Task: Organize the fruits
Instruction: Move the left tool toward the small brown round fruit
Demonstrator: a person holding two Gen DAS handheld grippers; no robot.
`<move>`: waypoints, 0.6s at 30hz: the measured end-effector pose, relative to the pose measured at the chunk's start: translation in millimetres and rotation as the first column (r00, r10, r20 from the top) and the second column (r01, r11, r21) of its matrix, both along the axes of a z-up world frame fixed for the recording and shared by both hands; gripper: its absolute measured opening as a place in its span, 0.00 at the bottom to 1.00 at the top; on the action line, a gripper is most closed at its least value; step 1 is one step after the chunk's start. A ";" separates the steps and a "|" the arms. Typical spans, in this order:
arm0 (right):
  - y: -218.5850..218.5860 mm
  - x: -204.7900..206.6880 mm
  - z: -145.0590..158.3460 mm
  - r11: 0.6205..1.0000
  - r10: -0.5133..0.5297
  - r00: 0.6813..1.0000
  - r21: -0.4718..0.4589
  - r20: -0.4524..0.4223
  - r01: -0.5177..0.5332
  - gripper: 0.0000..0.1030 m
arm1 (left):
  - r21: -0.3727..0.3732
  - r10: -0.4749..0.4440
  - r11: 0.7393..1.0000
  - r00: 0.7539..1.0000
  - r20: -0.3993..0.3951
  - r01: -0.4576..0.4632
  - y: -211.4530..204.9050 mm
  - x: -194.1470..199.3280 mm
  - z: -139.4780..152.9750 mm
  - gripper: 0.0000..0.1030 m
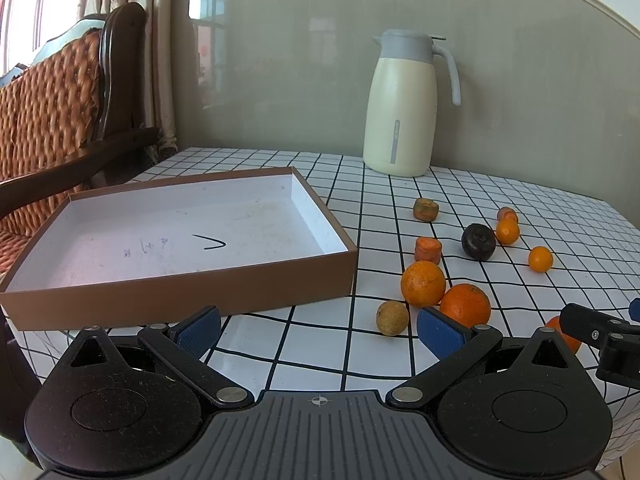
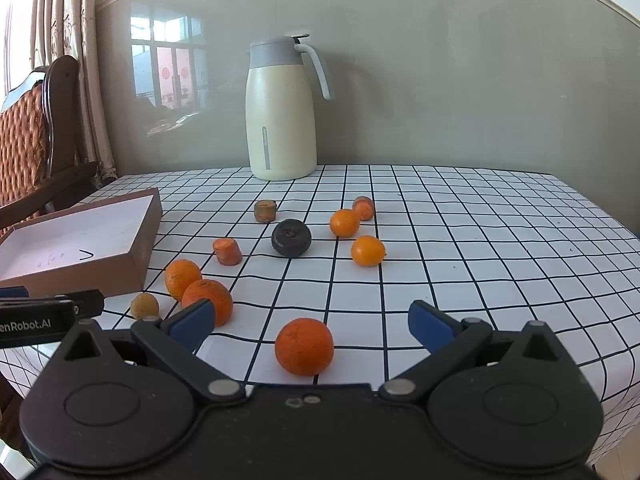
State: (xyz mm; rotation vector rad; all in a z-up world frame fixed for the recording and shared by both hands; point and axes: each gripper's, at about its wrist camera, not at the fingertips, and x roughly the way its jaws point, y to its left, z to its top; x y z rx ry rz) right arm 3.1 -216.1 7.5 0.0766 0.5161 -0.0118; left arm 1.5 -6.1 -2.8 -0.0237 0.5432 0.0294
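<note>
The left gripper (image 1: 318, 330) hangs low over the near table edge, fingers spread wide and holding nothing. The box (image 1: 316, 216) sits at its 11 o'clock, a shallow brown tray with a white floor marked by a few pen strokes, no fruit inside. At the gripper's 1 o'clock, a small tan fruit (image 1: 392, 317) lies just beside two oranges that touch each other: orange A (image 1: 423, 283) and orange B (image 1: 465, 305), the latter partly behind the right blue pad (image 1: 440, 334).

The right gripper (image 2: 311, 326) is likewise spread wide, gripping nothing. A third orange (image 2: 304, 346) lies on the checked cloth (image 2: 480, 260) between its fingers, slightly left of centre, touching neither pad. In this view the two touching oranges sit at 10 o'clock, the nearer one partly hidden by the left pad (image 2: 192, 322).

Further out, at 12 o'clock, lies a dark fruit (image 2: 291, 237). Two small oranges (image 2: 368, 251) (image 2: 344, 223) lie to its right, near each other but apart. Three carrot chunks are scattered around: one at 11 o'clock (image 2: 227, 251), a greenish one (image 2: 265, 211) behind the dark fruit, and one (image 2: 364, 207) just beside the farther small orange. A cream jug (image 2: 280, 112) stands upright by the wall. A chair (image 1: 68, 112) is at the table's left.
</note>
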 end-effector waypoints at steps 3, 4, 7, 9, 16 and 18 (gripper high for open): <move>0.2 0.0 0.1 1.000 0.000 1.000 0.000 0.000 0.000 0.94 | 0.000 0.000 1.000 1.000 0.000 0.000 0.1 -0.2 0.1 1.00; 0.0 -0.1 0.1 1.000 0.000 1.000 -0.001 0.000 0.000 0.94 | 0.000 0.000 1.000 1.000 0.000 0.000 0.1 0.0 0.3 1.00; 0.1 0.4 -0.2 1.000 -0.002 1.000 -0.003 0.000 0.002 0.94 | 0.001 -0.001 1.000 1.000 0.001 0.001 0.1 -0.3 0.1 1.00; -0.5 0.7 -0.5 1.000 -0.005 1.000 -0.003 -0.002 0.005 0.94 | 0.002 -0.001 1.000 1.000 0.000 0.001 0.1 -0.1 0.2 1.00; -0.2 0.6 -0.1 1.000 -0.006 1.000 -0.002 -0.002 0.006 0.94 | 0.003 -0.001 1.000 1.000 -0.002 0.001 0.2 0.0 0.7 1.00; -0.3 0.6 -0.1 1.000 -0.006 1.000 -0.002 -0.001 0.006 0.94 | 0.003 -0.002 1.000 1.000 -0.002 0.002 0.3 -0.2 1.1 1.00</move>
